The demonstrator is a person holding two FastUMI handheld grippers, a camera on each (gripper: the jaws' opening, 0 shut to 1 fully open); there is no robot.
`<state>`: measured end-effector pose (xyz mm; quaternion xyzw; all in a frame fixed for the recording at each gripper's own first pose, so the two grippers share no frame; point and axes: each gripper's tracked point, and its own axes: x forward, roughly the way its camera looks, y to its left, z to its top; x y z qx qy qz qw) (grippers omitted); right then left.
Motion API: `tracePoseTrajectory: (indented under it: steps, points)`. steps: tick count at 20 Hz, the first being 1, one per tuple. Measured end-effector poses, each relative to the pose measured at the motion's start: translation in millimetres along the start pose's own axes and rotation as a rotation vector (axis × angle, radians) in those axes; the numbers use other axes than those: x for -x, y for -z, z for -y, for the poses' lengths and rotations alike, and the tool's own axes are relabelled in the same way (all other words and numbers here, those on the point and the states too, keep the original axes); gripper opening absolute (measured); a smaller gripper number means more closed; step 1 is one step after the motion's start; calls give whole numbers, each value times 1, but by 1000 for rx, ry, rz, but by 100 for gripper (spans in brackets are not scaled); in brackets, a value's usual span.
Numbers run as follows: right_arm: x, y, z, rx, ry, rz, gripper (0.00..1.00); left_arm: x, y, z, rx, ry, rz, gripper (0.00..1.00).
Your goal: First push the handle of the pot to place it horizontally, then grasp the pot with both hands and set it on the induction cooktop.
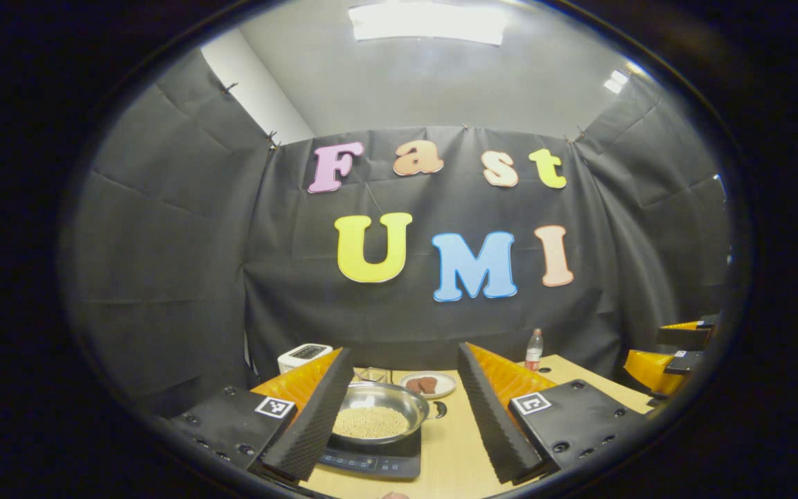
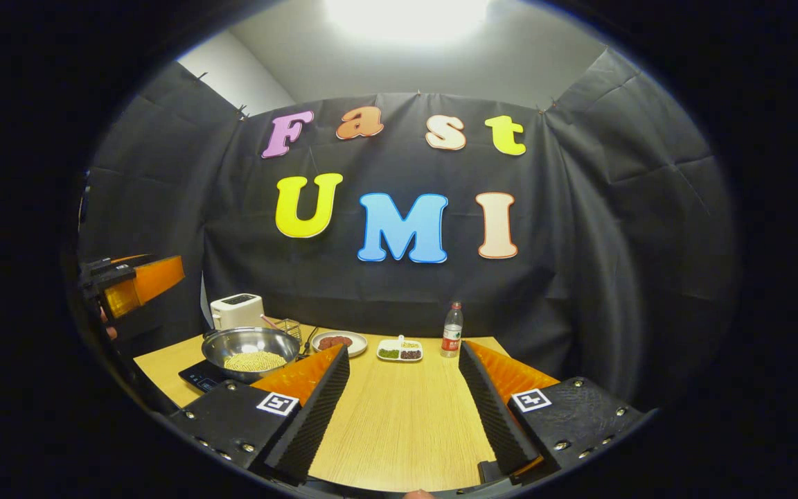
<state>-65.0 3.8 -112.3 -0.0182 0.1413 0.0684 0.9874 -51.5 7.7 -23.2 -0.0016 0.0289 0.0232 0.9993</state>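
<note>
A steel pot (image 1: 375, 414) with pale grains in it sits on the black induction cooktop (image 1: 370, 462), its short dark handle (image 1: 439, 409) pointing right. My left gripper (image 1: 404, 355) hangs open above and in front of the pot, touching nothing. In the right gripper view the pot (image 2: 250, 348) and the cooktop (image 2: 197, 378) lie at the table's left end. My right gripper (image 2: 404, 360) is open over bare tabletop, well to the right of the pot. Each gripper shows at the edge of the other's view, the right gripper (image 1: 676, 350) and the left gripper (image 2: 132, 281).
On the wooden table (image 2: 399, 423) stand a white toaster (image 2: 236, 310), a wire basket (image 2: 291, 328), a plate of reddish food (image 2: 339, 342), a divided dish (image 2: 400, 351) and a bottle (image 2: 451, 330) along the back. Black cloth walls close in the booth.
</note>
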Motion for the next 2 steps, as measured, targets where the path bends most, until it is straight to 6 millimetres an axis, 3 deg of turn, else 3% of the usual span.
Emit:
tracePoseTrajectory:
  steps: [2]
  points:
    - [0, -3, 0, -5, 6, -2, 96, 2, 3, -3, 8, -1, -2, 98]
